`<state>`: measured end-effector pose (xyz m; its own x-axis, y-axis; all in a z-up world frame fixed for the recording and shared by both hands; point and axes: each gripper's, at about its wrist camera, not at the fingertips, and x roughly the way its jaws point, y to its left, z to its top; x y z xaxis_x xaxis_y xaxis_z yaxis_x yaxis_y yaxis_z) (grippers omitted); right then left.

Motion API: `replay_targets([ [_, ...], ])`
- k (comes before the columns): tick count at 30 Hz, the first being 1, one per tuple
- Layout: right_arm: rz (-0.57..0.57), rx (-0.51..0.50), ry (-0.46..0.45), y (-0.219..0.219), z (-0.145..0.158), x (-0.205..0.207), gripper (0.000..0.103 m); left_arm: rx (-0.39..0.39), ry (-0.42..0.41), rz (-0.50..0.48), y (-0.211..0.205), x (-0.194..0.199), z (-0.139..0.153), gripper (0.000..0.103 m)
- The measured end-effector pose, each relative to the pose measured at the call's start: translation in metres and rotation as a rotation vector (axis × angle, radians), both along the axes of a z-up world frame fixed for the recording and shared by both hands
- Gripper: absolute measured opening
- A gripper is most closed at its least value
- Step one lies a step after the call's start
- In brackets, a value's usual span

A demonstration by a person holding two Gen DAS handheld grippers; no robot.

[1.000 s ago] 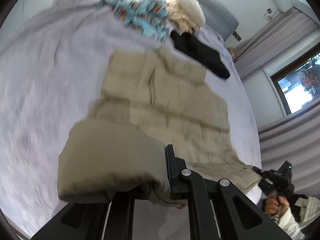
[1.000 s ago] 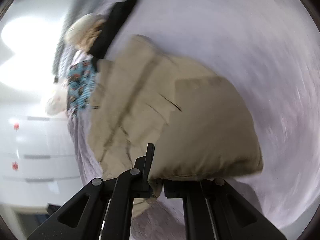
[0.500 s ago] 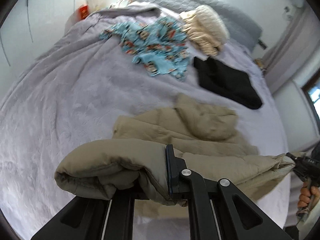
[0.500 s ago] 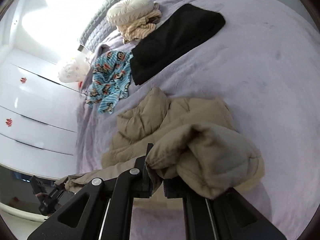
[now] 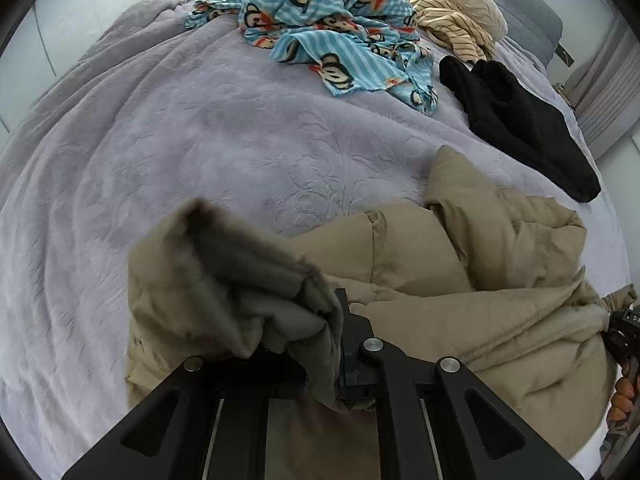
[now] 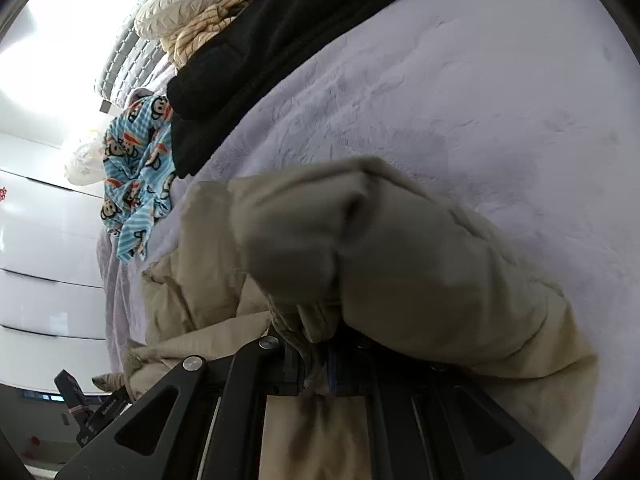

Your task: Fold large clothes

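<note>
soft daylight, blown-out white upper left, fisheye-bent edges, near fabric blurred.

Left gripper (image 5: 320, 344) points steeply down, jaws clamped tight on fabric. Right gripper (image 6: 320, 360) likewise angled down and clamped; fingers (image 5: 622, 396) wrap its handle.

On the lilac bed (image 5: 168, 128) lie a blue monkey-print cloth (image 5: 340, 28), a black garment (image 5: 520, 120) and cream pillows (image 5: 460, 4).
</note>
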<state>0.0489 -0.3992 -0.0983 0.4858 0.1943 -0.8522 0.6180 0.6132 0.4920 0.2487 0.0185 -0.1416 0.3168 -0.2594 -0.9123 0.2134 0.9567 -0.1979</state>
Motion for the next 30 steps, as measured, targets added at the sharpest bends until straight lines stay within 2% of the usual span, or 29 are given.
replay_targets([
  [5, 0.014, -0.001, -0.018, -0.003, -0.006, 0.001, 0.009, 0.021, -0.072, -0.036, -0.002, -0.01, -0.001, 0.012],
  [7, 0.014, 0.004, -0.02, -0.003, -0.002, -0.001, 0.012, 0.049, -0.1, -0.056, -0.003, -0.018, 0.01, 0.018],
  [8, 0.017, 0.003, -0.023, -0.002, 0.004, -0.003, 0.02, 0.046, -0.114, -0.062, -0.001, -0.023, 0.018, 0.022],
  [9, 0.023, -0.011, -0.032, -0.001, 0.013, -0.005, 0.027, 0.03, -0.132, -0.067, 0.003, -0.029, 0.028, 0.038],
  [10, 0.029, -0.024, -0.044, 0.001, 0.022, -0.006, 0.049, 0.019, -0.147, -0.067, 0.006, -0.033, 0.036, 0.064],
  [11, 0.037, -0.041, -0.062, 0.004, 0.032, -0.008, 0.074, 0.014, -0.183, -0.056, 0.01, -0.04, 0.048, 0.075],
  [12, 0.046, -0.065, -0.089, 0.007, 0.044, -0.012, 0.08, 0.023, -0.245, -0.035, 0.015, -0.048, 0.062, 0.079],
  [14, 0.069, -0.115, -0.118, 0.016, 0.066, -0.018, 0.08, 0.029, -0.298, -0.035, 0.018, -0.055, 0.08, 0.079],
  [15, 0.091, -0.135, -0.121, 0.021, 0.073, -0.02, 0.079, 0.018, -0.3, -0.042, 0.019, -0.056, 0.085, 0.079],
  [16, 0.12, -0.152, -0.115, 0.028, 0.077, -0.021, 0.07, -0.012, -0.282, -0.059, 0.017, -0.055, 0.086, 0.078],
  [17, 0.157, -0.162, -0.101, 0.035, 0.078, -0.02, 0.043, -0.036, -0.261, -0.088, 0.013, -0.053, 0.084, 0.073],
  [18, 0.215, -0.175, -0.065, 0.044, 0.073, -0.016, 0.029, -0.036, -0.247, -0.12, 0.006, -0.052, 0.08, 0.053],
  [19, 0.266, -0.185, -0.032, 0.052, 0.066, -0.009, 0.019, 0.011, -0.244, -0.152, -0.006, -0.05, 0.071, 0.044],
  [21, 0.326, -0.223, 0.016, 0.062, 0.051, -0.002, 0.018, 0.083, -0.251, -0.161, -0.02, -0.042, 0.051, 0.043],
  [24, 0.327, -0.358, 0.075, 0.057, 0.035, 0.004, 0.017, 0.171, -0.241, -0.061, -0.017, -0.017, 0.016, 0.043],
  [26, 0.253, -0.398, 0.087, 0.034, 0.023, 0.006, 0.012, 0.155, -0.203, 0.004, -0.007, -0.002, -0.002, 0.043],
  [27, 0.217, -0.391, 0.082, 0.023, 0.019, 0.005, 0.011, 0.143, -0.188, 0.027, -0.002, 0.005, -0.01, 0.043],
  [28, 0.185, -0.379, 0.079, 0.013, 0.015, 0.006, 0.006, 0.136, -0.185, 0.04, 0.0, 0.01, -0.017, 0.043],
  [30, 0.118, -0.341, 0.076, -0.008, 0.001, 0.006, 0.004, 0.153, -0.188, 0.038, -0.002, 0.015, -0.025, 0.043],
])
